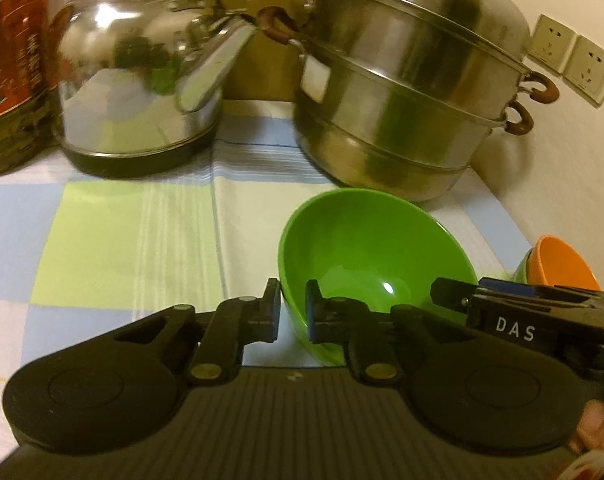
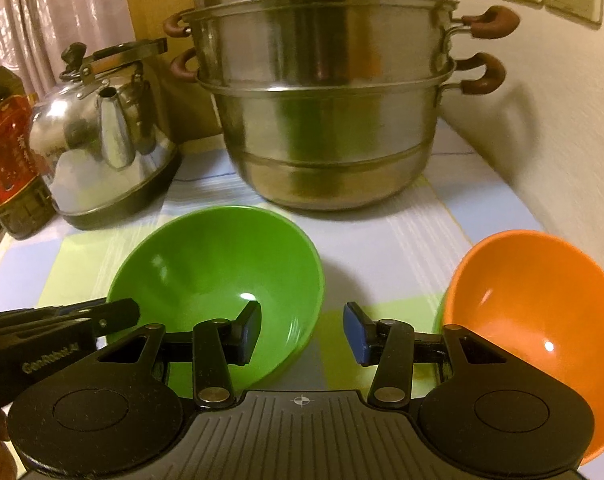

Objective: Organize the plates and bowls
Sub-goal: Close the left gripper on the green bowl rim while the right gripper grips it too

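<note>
Two bowls, two tools on a checked counter (image 2: pixel 390 240).
Left tool (image 1: pixel 293 312) pinches the green bowl's (image 1: pixel 366 256) near rim; right tool (image 2: pixel 302 332) hangs half-spread, unladen, between it and the orange bowl (image 2: pixel 534 300). One steamer (image 2: pixel 326 112), one kettle (image 2: pixel 102 140) behind.

Left gripper (image 1: pixel 293 314) black, ribbed, brass rivets; right gripper (image 2: pixel 301 334) blue-padded fingers (image 2: pixel 357 334)

Back of worktop (image 2: pixel 386 240): blocked by the tiered steel steamer (image 2: pixel 326 120), with the kettle (image 2: pixel 106 148) and oil bottle (image 2: pixel 10 152) ranged to its left. Right side: closed by the wall (image 2: pixel 562 120). Foreground: taken up by the green bowl (image 2: pixel 218 276) and orange bowl (image 2: pixel 538 304); a bare strip of cloth is left between them. Open cloth is seen left of the green bowl, before the kettle.
</note>
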A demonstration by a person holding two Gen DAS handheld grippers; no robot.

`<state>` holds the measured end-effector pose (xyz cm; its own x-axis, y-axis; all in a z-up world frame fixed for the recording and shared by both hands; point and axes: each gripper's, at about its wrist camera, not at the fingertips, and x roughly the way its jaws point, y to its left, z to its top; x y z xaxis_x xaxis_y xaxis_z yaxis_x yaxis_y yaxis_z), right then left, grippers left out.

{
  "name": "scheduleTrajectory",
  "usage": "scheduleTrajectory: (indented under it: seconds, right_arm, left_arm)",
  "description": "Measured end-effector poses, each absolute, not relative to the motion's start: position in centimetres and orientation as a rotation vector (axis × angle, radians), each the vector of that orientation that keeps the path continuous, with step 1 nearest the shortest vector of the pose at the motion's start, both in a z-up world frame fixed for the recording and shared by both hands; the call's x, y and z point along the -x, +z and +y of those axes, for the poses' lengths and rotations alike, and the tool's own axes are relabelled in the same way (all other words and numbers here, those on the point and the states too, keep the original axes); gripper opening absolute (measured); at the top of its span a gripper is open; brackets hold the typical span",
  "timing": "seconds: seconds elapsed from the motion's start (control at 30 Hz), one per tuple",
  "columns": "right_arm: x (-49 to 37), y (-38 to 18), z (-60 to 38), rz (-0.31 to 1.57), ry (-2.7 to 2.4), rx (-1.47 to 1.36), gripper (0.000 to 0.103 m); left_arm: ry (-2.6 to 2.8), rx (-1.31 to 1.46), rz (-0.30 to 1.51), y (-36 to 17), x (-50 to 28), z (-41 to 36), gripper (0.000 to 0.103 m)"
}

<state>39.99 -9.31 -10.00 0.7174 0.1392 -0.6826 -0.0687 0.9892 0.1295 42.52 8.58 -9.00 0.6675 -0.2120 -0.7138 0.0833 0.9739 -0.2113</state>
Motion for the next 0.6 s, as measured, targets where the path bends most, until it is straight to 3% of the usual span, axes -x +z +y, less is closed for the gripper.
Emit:
scheduleTrajectory:
  seconds: [0.2,0.23,0.33,0.6]
  right_arm:
    - [-40.2,-10.6,-8.7,0.804,0.154,-0.097,0.044]
    - [-40.2,-10.7,-8.6,0.811,0.161,-0.101,0.032]
    - [-40.3,-10.8,-8.6,0.826,0.165,-0.1,0.018]
    - [-40.2,-10.9,-9.0,0.823,0.166,-0.128,0.015]
  left_arm:
    - [-0.165,0.195,0.827,-9.0,-42.0,9.7,0.009]
    - [-0.165,0.191,0.827,-9.1,-42.0,9.7,0.009]
    - [-0.162,0.169,0.822,-9.0,-41.9,9.5,0.009]
    - [-0.144,0.079,0.821,-8.6,-41.5,8.1,0.009]
